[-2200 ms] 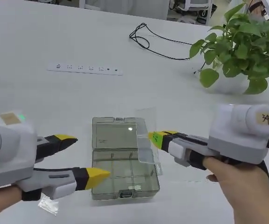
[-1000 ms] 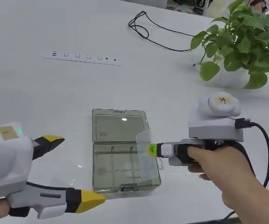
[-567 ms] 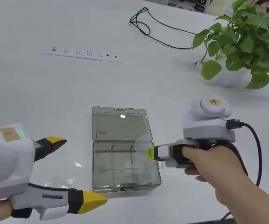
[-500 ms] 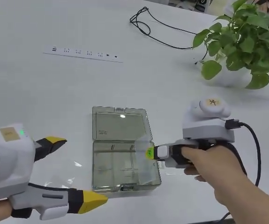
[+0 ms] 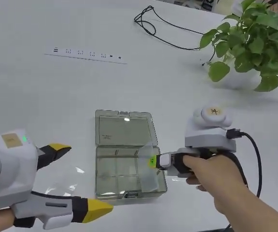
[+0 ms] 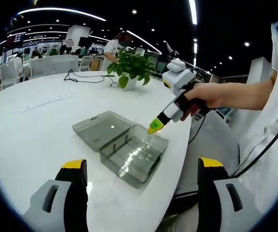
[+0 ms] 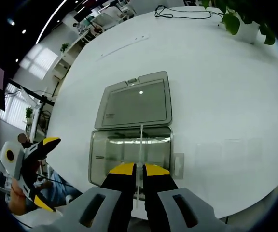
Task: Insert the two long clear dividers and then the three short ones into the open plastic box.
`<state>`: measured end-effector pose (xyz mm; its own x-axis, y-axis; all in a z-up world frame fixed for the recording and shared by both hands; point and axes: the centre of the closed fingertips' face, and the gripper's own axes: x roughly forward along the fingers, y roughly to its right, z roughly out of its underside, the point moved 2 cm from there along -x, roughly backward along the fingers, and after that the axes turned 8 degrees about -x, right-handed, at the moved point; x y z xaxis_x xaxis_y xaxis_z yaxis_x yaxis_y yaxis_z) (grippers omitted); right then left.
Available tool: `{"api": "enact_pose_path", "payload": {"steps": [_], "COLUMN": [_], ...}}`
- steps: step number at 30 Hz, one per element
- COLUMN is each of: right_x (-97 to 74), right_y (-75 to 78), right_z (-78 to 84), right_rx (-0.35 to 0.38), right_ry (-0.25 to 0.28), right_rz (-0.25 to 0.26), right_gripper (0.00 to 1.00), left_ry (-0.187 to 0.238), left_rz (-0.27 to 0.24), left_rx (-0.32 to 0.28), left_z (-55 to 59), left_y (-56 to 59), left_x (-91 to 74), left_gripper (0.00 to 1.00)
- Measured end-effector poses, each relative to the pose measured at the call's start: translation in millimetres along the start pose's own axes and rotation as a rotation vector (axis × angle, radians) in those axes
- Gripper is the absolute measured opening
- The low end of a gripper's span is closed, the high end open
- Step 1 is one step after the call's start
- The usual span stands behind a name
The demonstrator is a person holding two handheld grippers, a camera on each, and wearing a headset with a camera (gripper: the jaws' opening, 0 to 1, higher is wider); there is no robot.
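Claws at work over a white bench [image 5: 42,96]: the right claw [image 5: 152,161] is clamped on the upper edge of a clear divider [image 5: 153,180]. The divider hangs from the claw's yellow tips into the right-hand part of the open plastic box [image 5: 98,169]. In the right gripper view the sheet appears edge-on as a thin line [image 7: 141,145] running from the pinched tips towards the hinge side of the tray. Whether its lower edge has reached the floor of the tray cannot be told. Nor can it be told whether this piece is a long or a short one.

The box sits near the bench's front edge with its lid [image 5: 124,128] folded flat on the far side. The left claw [image 5: 82,178] hovers to the left of the box with its jaws spread wide, holding nothing.

By its look the divider is light, thin and slick, stiff enough to stand but likely to bow if squeezed or forced. A hold at the middle of the top edge seems best, as it leaves both ends free to find their slots.

A power strip [image 5: 86,54], a black cable [image 5: 153,21] and a potted plant [image 5: 247,43] lie well beyond the box.
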<state>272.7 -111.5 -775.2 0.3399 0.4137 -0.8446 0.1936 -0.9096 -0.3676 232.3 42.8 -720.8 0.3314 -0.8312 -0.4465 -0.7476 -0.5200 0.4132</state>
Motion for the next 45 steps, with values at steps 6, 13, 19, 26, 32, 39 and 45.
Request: {"api": "enact_pose_path", "payload": {"steps": [6, 13, 19, 26, 32, 39, 45], "right_x": [1.5, 2.2, 3.5, 8.8, 16.9, 22.2, 26.5], "right_y": [0.9, -1.7, -3.9, -9.1, -10.5, -8.4, -7.0], "right_z": [-0.1, -0.7, -1.2, -1.1, 2.0, 4.5, 6.6], "right_rx": [0.001, -0.028, -0.058, -0.094, -0.118, -0.129, -0.137], "right_ry": [-0.002, -0.009, -0.011, -0.009, -0.016, -0.024, -0.028], "right_rz": [0.003, 0.009, 0.007, -0.011, -0.016, -0.023, -0.026], "right_gripper": [0.06, 0.06, 0.07, 0.08, 0.09, 0.09, 0.09], "left_ry": [0.001, -0.001, 0.000, -0.003, -0.007, -0.014, -0.016], "left_rz": [0.001, 0.001, 0.003, 0.003, 0.001, -0.002, -0.003], "left_rx": [-0.004, -0.006, -0.007, -0.010, -0.010, -0.009, -0.004], "left_z": [0.1, 0.6, 0.2, 0.9, 1.7, 1.3, -0.7], "left_y": [0.1, -0.1, 0.1, 0.6, 1.1, 1.5, 3.4], "left_x": [0.6, 1.5, 2.2, 2.9, 2.0, 1.5, 2.5], "left_gripper": [0.97, 0.97, 0.96, 0.96, 0.96, 0.95, 0.95]}}
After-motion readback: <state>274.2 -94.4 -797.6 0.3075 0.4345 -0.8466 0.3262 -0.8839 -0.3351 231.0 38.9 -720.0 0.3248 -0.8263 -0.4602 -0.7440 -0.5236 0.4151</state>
